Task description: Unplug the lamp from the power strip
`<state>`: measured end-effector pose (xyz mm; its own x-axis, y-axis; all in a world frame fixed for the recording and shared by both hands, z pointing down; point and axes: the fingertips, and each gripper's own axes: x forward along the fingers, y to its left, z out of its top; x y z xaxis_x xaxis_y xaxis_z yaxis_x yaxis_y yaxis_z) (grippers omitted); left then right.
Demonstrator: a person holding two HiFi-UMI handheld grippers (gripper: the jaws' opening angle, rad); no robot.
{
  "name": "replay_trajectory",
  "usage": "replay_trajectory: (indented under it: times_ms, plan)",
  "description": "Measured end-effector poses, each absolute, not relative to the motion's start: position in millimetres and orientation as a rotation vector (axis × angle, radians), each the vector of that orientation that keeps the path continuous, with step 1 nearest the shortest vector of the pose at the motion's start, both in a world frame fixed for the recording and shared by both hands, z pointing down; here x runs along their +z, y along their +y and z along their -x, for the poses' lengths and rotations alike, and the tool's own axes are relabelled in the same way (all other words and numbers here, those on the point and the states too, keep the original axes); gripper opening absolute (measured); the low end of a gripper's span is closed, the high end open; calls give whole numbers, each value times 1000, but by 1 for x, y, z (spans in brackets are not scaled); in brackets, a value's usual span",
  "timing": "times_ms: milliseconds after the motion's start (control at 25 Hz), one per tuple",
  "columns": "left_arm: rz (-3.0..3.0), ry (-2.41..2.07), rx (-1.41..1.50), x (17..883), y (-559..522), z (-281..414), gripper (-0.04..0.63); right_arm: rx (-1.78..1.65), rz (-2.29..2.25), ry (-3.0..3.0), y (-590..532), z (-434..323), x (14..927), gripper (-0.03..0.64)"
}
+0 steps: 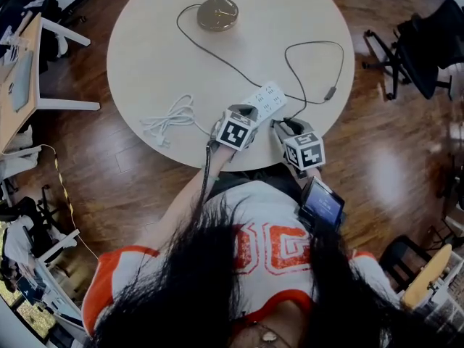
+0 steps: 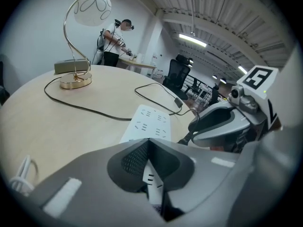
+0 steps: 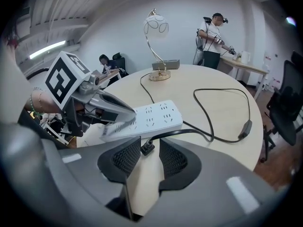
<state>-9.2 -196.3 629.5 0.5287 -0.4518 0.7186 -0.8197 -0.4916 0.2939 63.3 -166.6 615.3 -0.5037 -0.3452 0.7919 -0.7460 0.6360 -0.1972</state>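
Observation:
A white power strip (image 1: 267, 96) lies near the front edge of the round table (image 1: 145, 56). My left gripper (image 1: 246, 114) is shut on the strip's near end (image 2: 149, 122), which runs up between its jaws. The lamp's black plug (image 3: 147, 149) is out of the strip and lies on the table between the fingers of my right gripper (image 3: 149, 143). That gripper is open, its pads clear of the plug. The black cord (image 1: 312, 46), with its inline switch (image 3: 245, 128), loops back to the gold lamp (image 2: 80, 41) at the far side.
A coiled white cable (image 1: 170, 118) lies left of the strip. The table's front edge is just under both grippers. Office chairs (image 1: 420, 42) stand to the right, a desk (image 1: 18, 71) to the left. A person (image 3: 213, 37) works at a distant table.

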Motion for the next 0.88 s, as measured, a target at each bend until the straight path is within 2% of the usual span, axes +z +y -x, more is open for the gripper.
replay_trajectory:
  times_ms: [120, 360, 880]
  plan:
    - [-2113, -1021, 618, 624, -191, 14, 0, 685, -913, -2093, -163, -70, 615, 118]
    - [-2149, -1074, 452, 590, -186, 34, 0, 715, -1150, -2126, -164, -79, 596, 3]
    - [-2284, -1007, 297, 529, -129, 66, 0, 741, -1320, -2214, -105, -29, 567, 2]
